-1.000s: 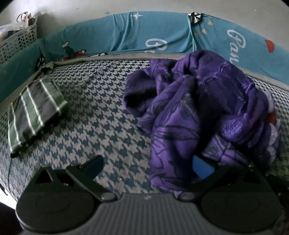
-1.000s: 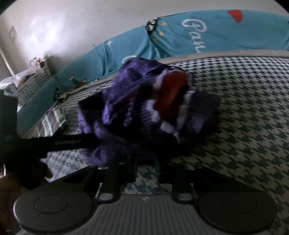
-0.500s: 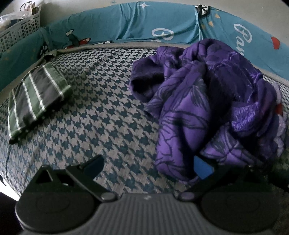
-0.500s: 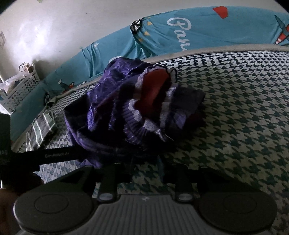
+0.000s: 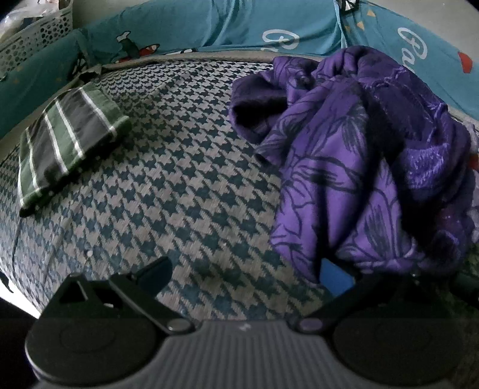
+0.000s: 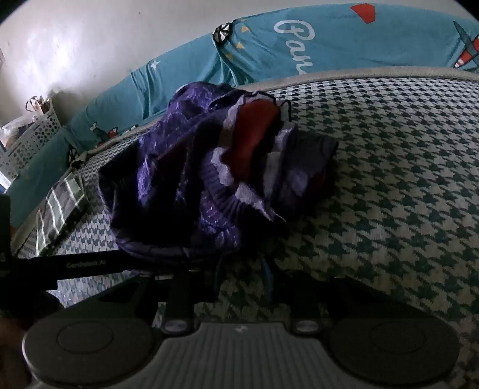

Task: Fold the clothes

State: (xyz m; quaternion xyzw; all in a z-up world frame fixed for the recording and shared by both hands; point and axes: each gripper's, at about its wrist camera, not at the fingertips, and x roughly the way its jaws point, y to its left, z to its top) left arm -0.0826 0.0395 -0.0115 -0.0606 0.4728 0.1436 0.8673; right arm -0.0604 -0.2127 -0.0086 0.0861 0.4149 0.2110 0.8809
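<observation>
1. clothes pile: a crumpled purple printed garment lies heaped on the houndstooth mattress, right of centre in the left wrist view and left of centre in the right wrist view.
2. left gripper: jaws spread wide. the left finger hangs over bare mattress; the blue pad of the right finger sits at the near lower edge of the purple cloth. no fabric lies between the pads.
3. right gripper: jaws stand narrowly apart, just at the near edge of the pile. the fingertips are in deep shadow, so whether cloth is pinched between them cannot be told.
4. in the right wrist view, the left tool's dark arm crosses in front of the pile from the left edge.
5. a red and lilac knitted piece shows on the right side of the heap.
6. striped green cloth: folded flat, well apart from the pile, near the mattress's far left edge.
7. teal printed bumper: runs along the far rim of the mattress.
8. white perforated basket: stands beyond the bumper at far left.
</observation>
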